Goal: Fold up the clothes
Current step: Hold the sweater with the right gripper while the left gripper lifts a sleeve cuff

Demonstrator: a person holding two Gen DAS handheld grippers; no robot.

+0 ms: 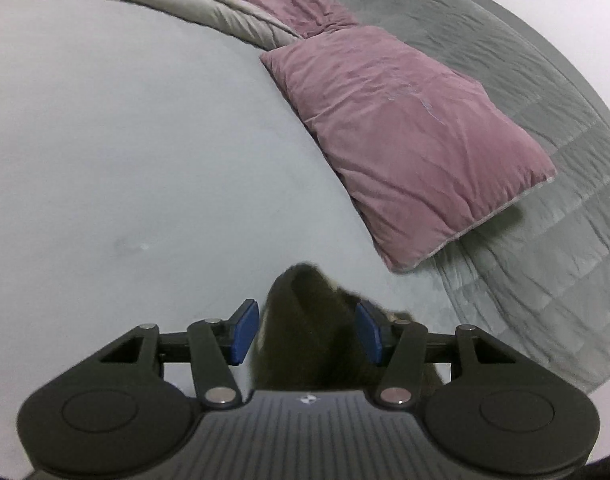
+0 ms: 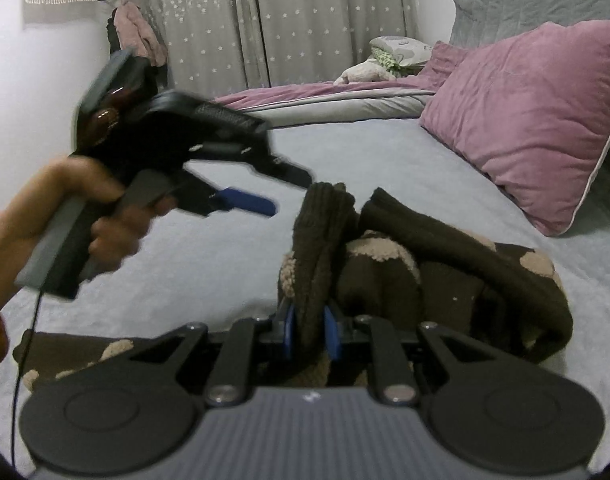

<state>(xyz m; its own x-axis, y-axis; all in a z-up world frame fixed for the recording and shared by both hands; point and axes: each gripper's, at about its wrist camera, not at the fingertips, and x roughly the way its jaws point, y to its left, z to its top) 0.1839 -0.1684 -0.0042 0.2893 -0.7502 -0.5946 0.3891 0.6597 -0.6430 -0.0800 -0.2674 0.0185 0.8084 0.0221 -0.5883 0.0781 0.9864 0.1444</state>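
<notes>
On the grey bed [image 1: 125, 140], seen from the left wrist view, the left gripper [image 1: 307, 334] hangs with its blue fingers [image 1: 245, 332] apart and clear of any cloth; a dark brown sweater [image 1: 305, 328] lies below and between them, its near end toward the camera, and neither pad presses on it. A mauve pillow [image 1: 409, 136] rests beyond the sweater, to its right, with a grey quilt [image 1: 545, 208] further right of the pillow. In the right wrist view, the right gripper [image 2: 309, 334] has its fingers [image 2: 331, 338] drawn nearly together on a ribbed fold of the sweater [image 2: 417, 264], whose brown body with tan patches is heaped on the bed [image 2: 209, 264] just ahead. Left of the sweater a hand [image 2: 105, 216] holds the left gripper [image 2: 265, 196] above the bed, apart from the cloth. The pillow [image 2: 533, 120] lies behind the sweater, to the right.
</notes>
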